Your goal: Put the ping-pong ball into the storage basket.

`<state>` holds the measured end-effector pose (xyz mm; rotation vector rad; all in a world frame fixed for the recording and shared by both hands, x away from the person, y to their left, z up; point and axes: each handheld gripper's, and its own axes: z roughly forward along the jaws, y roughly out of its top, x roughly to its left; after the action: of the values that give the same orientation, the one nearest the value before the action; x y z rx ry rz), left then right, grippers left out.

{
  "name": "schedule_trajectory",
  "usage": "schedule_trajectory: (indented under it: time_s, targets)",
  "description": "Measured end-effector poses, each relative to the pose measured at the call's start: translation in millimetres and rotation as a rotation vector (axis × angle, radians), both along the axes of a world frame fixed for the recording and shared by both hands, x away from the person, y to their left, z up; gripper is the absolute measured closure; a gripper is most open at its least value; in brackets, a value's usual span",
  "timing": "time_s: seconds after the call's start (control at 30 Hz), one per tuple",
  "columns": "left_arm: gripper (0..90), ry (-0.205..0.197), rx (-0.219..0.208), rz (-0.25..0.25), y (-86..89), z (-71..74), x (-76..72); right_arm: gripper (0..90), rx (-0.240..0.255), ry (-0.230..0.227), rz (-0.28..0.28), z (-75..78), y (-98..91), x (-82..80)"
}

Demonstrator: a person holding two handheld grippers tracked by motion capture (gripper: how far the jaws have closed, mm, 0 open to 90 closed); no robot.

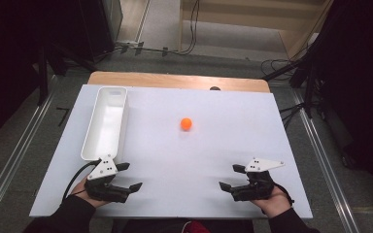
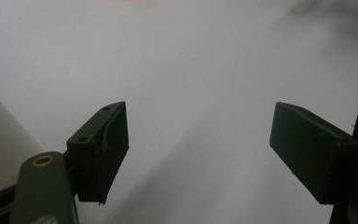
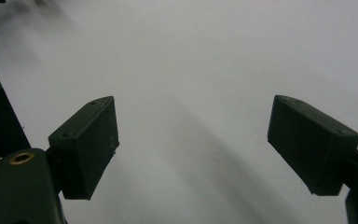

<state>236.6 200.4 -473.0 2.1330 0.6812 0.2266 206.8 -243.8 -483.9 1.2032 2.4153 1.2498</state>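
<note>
My left claw [image 1: 128, 176] sits at the lower left of the high view, jaws spread and gripping nothing — just beside the near end of the long white bin [image 1: 105, 122]. My right claw [image 1: 231, 177] rests at lower right, likewise spread and empty. The orange ball [image 1: 186, 124] lies alone mid-frame on the white worktop [image 1: 233, 126] — well apart from both claws.

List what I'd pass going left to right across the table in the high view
left gripper → white bin → orange ball → right gripper. The left gripper and the bin's near end overlap a little, so those first two run close together.
</note>
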Motion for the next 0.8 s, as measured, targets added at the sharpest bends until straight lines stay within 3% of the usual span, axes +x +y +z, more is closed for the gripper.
schedule_trajectory:
  time_s: [0.33, 0.8]
  targets:
    - [19.9, 0.001, -0.001, 0.009, 0.2, 0.8, -0.7, 15.0, -0.001, -0.001, 0.009, 0.2, 1.1, 1.3]
    - [19.9, -0.005, 0.035, 0.012, -3.5, 1.2, -0.8, 15.0, -0.005, 0.002, 0.016, -0.6, 1.8, 2.4]
